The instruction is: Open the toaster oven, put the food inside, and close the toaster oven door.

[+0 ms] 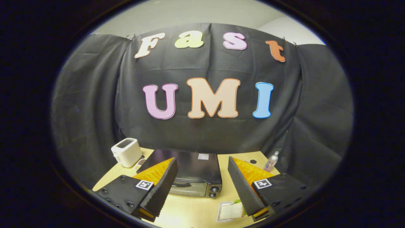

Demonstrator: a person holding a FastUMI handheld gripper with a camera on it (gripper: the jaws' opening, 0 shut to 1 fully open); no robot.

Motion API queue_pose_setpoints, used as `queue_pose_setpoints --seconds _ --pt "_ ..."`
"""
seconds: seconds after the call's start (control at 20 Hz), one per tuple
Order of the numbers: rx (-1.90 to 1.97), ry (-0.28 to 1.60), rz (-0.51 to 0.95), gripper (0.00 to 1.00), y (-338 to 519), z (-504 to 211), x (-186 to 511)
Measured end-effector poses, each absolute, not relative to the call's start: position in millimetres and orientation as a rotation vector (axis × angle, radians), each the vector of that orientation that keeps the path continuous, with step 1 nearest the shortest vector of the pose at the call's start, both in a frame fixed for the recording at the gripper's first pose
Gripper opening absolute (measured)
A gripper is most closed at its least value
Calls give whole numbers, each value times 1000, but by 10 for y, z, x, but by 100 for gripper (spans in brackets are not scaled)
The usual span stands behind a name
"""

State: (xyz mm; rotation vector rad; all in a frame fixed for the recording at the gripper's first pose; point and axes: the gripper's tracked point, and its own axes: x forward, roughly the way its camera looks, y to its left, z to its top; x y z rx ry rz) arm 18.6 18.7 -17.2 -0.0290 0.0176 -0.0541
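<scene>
A black toaster oven stands on the wooden table, its door shut, handle and two knobs facing me. My gripper hovers above the table in front of it, open, with nothing between the fingers. The left finger overlaps the oven's left front corner. A sandwich on a small white plate lies on the table by the right finger, which hides part of it.
A white slot toaster stands at the table's back left, beside the oven. A small bottle stands at the back right, near a dark round spot on the table. Black cloth walls close the booth behind.
</scene>
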Motion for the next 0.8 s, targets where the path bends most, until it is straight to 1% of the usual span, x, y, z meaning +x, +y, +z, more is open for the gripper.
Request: queue_pose_setpoints --seconds 0.3,0.5,0.8 --pt "8 45 -26 99 705 -364 446" --pt "21 72 -60 99 894 -549 699" --pt "24 84 -133 99 954 -883 1123"
